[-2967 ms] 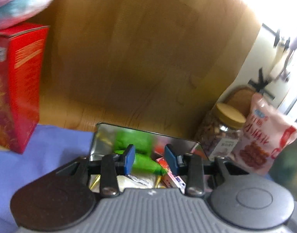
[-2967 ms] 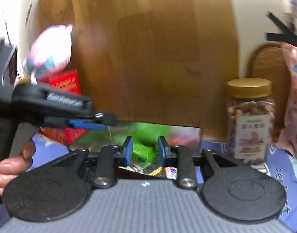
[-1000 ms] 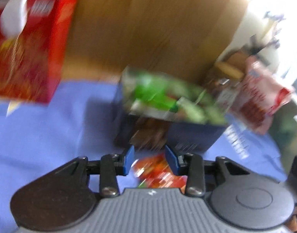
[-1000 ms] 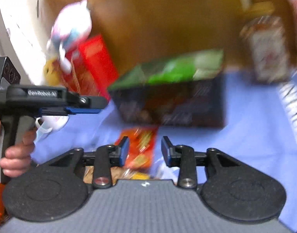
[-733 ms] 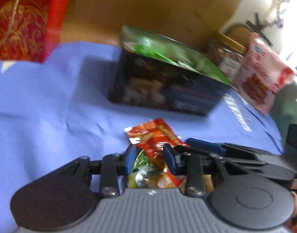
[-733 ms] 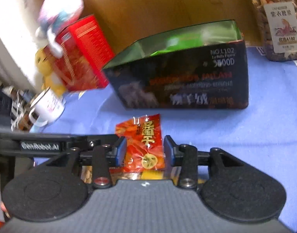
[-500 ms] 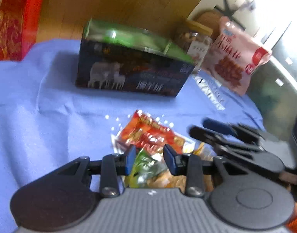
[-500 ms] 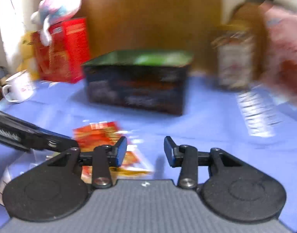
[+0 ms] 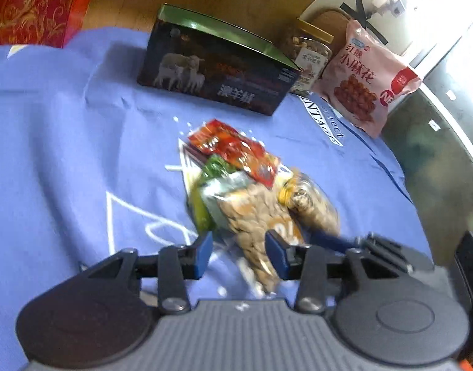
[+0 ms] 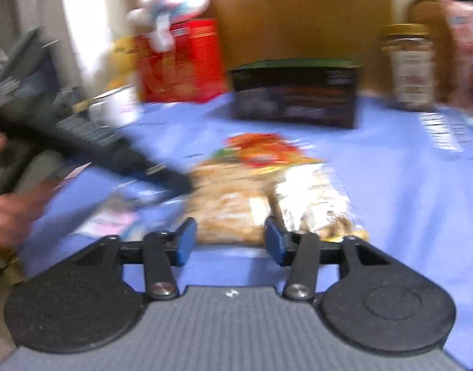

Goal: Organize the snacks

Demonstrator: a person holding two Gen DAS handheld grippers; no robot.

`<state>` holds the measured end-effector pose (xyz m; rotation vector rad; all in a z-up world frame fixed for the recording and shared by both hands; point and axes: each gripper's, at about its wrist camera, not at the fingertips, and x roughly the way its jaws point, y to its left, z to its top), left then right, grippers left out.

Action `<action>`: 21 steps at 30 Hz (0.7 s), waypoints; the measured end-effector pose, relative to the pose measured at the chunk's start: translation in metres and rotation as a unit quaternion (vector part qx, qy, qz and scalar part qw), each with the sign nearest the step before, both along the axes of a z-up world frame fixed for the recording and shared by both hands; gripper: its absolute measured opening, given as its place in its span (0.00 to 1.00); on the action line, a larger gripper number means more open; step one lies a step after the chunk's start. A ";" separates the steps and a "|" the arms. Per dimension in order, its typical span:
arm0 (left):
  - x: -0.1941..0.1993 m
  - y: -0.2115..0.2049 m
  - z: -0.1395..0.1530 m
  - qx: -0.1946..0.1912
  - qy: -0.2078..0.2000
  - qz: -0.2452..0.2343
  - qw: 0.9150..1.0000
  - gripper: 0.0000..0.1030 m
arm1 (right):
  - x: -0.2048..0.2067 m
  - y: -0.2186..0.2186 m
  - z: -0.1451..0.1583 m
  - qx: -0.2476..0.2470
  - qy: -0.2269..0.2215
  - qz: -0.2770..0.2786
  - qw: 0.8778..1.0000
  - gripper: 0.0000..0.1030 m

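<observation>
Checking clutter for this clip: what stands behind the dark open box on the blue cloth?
Behind the dark box stands a gold-lidded jar, its lower part hidden by the box; a pink snack bag stands beside the jar. The box's contents are not visible.

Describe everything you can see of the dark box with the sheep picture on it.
The dark box is a long rectangular carton, seemingly printed cardboard, with white sheep and pale lettering on its dark front. Its top is open, showing a shiny green inner lining. It stands upright on the blue cloth behind the loose snack packets, apart from them. A nut jar stands close by its right end; contact cannot be told. Neither gripper touches it.
</observation>
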<state>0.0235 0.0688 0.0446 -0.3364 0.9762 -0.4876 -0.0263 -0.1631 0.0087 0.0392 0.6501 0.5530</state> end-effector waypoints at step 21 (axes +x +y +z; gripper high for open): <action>-0.013 0.009 -0.010 -0.070 0.009 0.029 0.997 0.16 | -0.013 -0.001 -0.003 0.162 0.037 0.039 0.985 0.58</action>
